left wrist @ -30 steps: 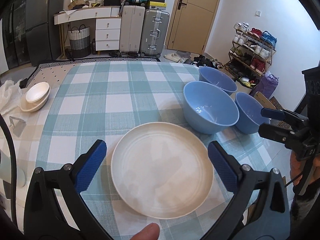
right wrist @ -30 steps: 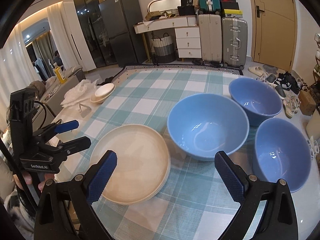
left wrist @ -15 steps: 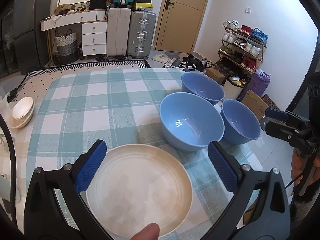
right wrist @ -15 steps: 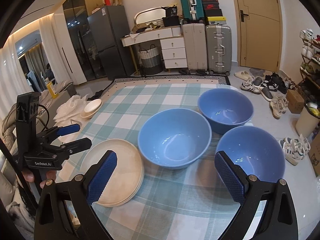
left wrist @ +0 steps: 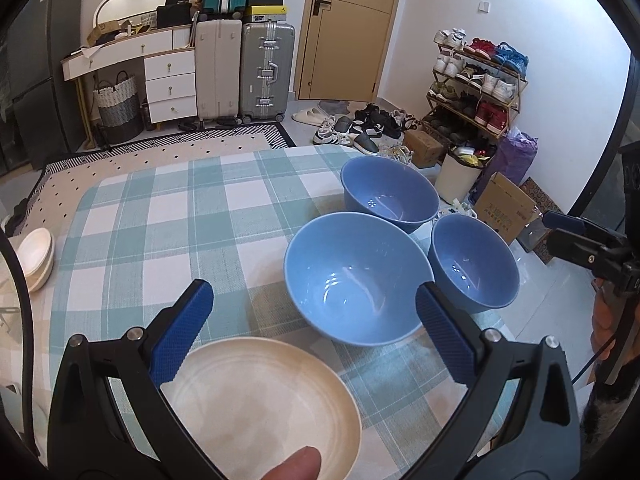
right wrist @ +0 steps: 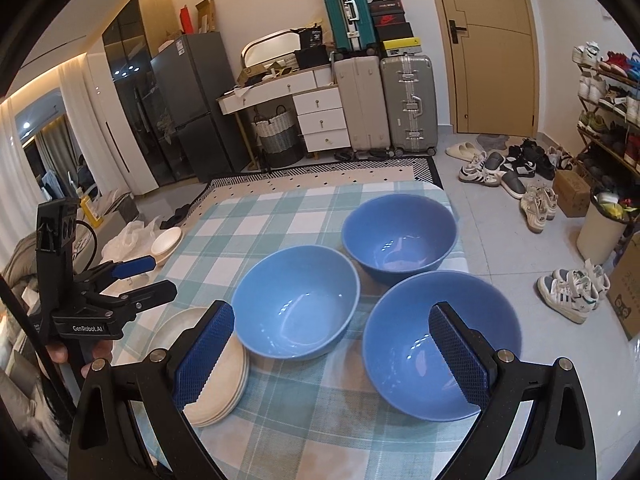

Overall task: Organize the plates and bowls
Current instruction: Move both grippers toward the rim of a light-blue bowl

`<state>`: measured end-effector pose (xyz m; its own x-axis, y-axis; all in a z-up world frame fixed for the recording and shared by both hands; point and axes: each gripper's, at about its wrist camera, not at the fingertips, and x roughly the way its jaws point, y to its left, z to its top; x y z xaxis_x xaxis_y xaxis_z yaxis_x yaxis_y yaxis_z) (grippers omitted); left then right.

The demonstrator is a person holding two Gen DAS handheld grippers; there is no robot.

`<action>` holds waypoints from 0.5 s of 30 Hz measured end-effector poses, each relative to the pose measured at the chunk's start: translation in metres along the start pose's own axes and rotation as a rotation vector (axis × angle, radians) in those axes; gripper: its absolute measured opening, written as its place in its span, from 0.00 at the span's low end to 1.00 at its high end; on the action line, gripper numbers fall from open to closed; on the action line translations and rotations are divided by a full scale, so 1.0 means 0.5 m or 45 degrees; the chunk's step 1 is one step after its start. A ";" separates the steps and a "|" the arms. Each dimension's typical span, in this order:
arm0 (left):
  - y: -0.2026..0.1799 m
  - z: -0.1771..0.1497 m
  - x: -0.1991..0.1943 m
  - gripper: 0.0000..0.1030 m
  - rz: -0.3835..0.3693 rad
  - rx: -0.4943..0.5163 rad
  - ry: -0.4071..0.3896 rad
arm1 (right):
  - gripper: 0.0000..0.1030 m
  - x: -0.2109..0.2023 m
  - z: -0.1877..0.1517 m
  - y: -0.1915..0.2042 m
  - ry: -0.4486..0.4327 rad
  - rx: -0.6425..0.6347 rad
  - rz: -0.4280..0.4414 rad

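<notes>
Left wrist view showed three empty blue bowls clustered toward the table's (left wrist: 168, 216) right edge: the middle bowl (left wrist: 356, 276), the far bowl (left wrist: 390, 196) and the right bowl (left wrist: 474, 262). Cream plates (right wrist: 224, 376) sat stacked at the near left edge, empty too. White dishes (left wrist: 36, 250) lay nested by the left edge. Compared with a second earlier, both cameras had pulled back and the plates had slid lower in view. Left gripper (left wrist: 312, 330) and right gripper (right wrist: 330, 354) were spread wide, holding nothing. "GenRobot.AI" was printed on the left gripper's body.
</notes>
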<state>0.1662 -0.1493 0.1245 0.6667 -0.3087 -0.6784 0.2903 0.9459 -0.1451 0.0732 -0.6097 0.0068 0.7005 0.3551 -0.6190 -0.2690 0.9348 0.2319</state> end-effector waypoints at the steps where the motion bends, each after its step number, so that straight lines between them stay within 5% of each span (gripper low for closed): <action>1: -0.004 0.008 0.005 0.98 -0.005 0.002 0.001 | 0.97 0.000 0.006 -0.007 -0.001 0.006 -0.004; 15: -0.028 0.117 0.101 0.98 -0.026 -0.012 0.026 | 0.97 0.023 0.080 -0.105 -0.008 0.093 -0.042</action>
<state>0.2361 -0.1838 0.1341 0.6465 -0.3258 -0.6899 0.2972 0.9404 -0.1656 0.1217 -0.6545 0.0178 0.7126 0.3240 -0.6222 -0.1971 0.9437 0.2657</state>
